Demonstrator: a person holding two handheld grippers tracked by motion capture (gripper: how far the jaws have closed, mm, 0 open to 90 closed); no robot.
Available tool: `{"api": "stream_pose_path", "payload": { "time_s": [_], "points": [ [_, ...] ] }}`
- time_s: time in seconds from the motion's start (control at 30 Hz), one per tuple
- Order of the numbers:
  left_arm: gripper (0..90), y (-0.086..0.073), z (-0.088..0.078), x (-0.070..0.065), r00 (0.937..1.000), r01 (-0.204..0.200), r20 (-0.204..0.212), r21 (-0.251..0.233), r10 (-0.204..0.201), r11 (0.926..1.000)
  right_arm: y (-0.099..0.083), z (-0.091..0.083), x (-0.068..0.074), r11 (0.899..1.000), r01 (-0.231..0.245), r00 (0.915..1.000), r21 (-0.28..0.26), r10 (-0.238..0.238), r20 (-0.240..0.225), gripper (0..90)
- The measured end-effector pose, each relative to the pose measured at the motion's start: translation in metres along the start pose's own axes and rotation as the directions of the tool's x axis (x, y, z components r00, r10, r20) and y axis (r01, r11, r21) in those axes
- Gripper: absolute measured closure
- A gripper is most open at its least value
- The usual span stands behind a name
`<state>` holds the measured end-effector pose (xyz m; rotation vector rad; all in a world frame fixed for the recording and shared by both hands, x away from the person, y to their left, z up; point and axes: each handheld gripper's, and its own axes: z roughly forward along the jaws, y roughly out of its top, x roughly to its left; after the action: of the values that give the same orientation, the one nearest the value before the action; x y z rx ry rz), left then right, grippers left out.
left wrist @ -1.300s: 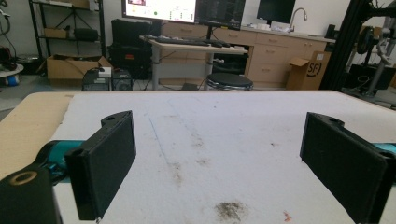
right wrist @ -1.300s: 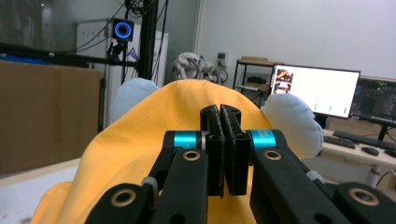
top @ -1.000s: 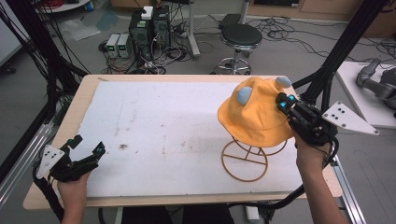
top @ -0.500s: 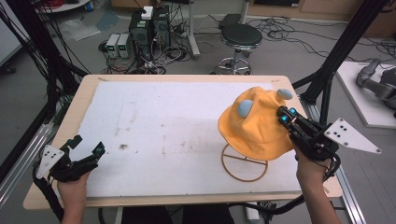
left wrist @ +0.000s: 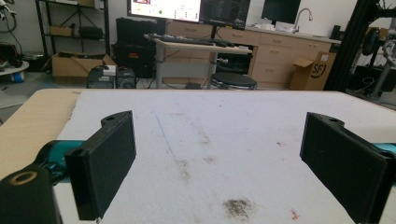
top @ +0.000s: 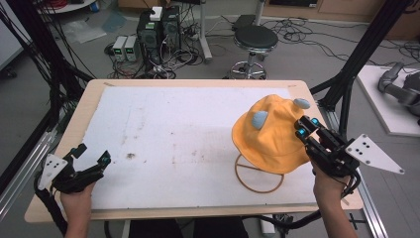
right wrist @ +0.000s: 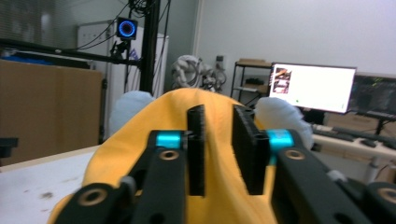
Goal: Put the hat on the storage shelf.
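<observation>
Orange-yellow fabric made up the hat (top: 270,136), which sat draped over a wire stand (top: 259,177) at the right side of the worktop (top: 188,87). Two pale blue-grey ears (top: 259,119) stuck out of its crown, one toward the middle of the worktop and one at the far edge of the hat. The stand's round wire base lay flat on the white sheet (top: 173,134) that covered most of the wooden top, just under the near brim.

The right gripper (top: 307,128) lay against the right flank of the hat. Its fingers (right wrist: 196,149) had just been opening: in the right gripper view they stood a narrow gap apart, with a ridge of the yellow cloth running up between them, and I could not tell whether the pads pressed on it. The blue ears showed on either side beyond the fingertips.

The left gripper (top: 91,157) rested low at the near left corner of the worktop, well apart from the hat. Its fingers (left wrist: 105,165) were spread wide with nothing between them, the stained white sheet lying bare ahead. A dark smudge (top: 131,155) marked the sheet just beside it.
</observation>
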<state>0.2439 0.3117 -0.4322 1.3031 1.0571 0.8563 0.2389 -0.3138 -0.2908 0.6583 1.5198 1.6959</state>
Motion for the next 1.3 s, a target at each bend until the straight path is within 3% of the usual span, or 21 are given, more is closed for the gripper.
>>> {"api": "stream_pose_path", "payload": {
  "time_s": [0.2, 0.33, 0.57, 0.67, 0.7, 0.77, 0.97, 1.07, 1.1, 1.3],
  "points": [
    [11.0, 0.000, 0.000, 0.000, 1.0000, -0.002, 0.001, 0.001, 0.002, 1.0000, 0.004, -0.005, -0.001, 0.999, 0.015, 0.9982, -0.040, -0.013, 0.059, 50.7],
    [10.9, 0.000, 0.000, 0.000, 1.0000, -0.001, 0.001, 0.001, 0.001, 1.0000, 0.006, -0.008, -0.009, 0.998, 0.005, 0.9914, -0.058, 0.003, 0.131, 34.5],
    [11.0, 0.000, 0.001, 0.000, 1.0000, 0.000, 0.001, 0.004, 0.000, 1.0000, 0.000, -0.012, -0.026, 0.998, -0.016, 0.9817, -0.056, 0.026, 0.189, 24.5],
    [11.0, -0.001, 0.001, 0.000, 1.0000, 0.001, 0.001, 0.005, -0.001, 1.0000, -0.005, -0.016, -0.035, 0.997, -0.040, 0.9726, -0.060, 0.053, 0.227, 19.5],
    [11.0, -0.001, 0.001, 0.000, 1.0000, 0.000, 0.001, 0.005, 0.000, 1.0000, -0.008, -0.018, -0.040, 0.997, -0.051, 0.9642, -0.063, 0.065, 0.257, 16.1],
    [11.0, -0.001, 0.002, 0.000, 1.0000, -0.001, 0.003, 0.007, 0.001, 1.0000, -0.010, -0.019, -0.043, 0.997, -0.053, 0.9612, -0.061, 0.068, 0.267, 15.4],
    [11.0, -0.001, 0.005, -0.001, 1.0000, -0.001, 0.008, 0.008, 0.001, 1.0000, -0.030, -0.026, -0.061, 0.992, -0.111, 0.9320, -0.055, 0.123, 0.341, 13.0],
    [10.9, -0.001, 0.006, -0.002, 0.9999, -0.004, 0.012, 0.007, 0.004, 1.0000, -0.045, -0.031, -0.070, 0.988, -0.145, 0.9082, -0.052, 0.153, 0.389, 13.0],
    [11.0, -0.001, 0.007, -0.001, 0.9999, -0.004, 0.012, 0.008, 0.004, 1.0000, -0.049, -0.032, -0.074, 0.988, -0.148, 0.8987, -0.050, 0.155, 0.410, 13.0],
    [11.0, -0.001, 0.009, -0.001, 0.9999, -0.003, 0.014, 0.011, 0.003, 0.9999, -0.078, -0.039, -0.087, 0.989, -0.148, 0.8711, -0.003, 0.132, 0.473, 13.0]
  ]
}}
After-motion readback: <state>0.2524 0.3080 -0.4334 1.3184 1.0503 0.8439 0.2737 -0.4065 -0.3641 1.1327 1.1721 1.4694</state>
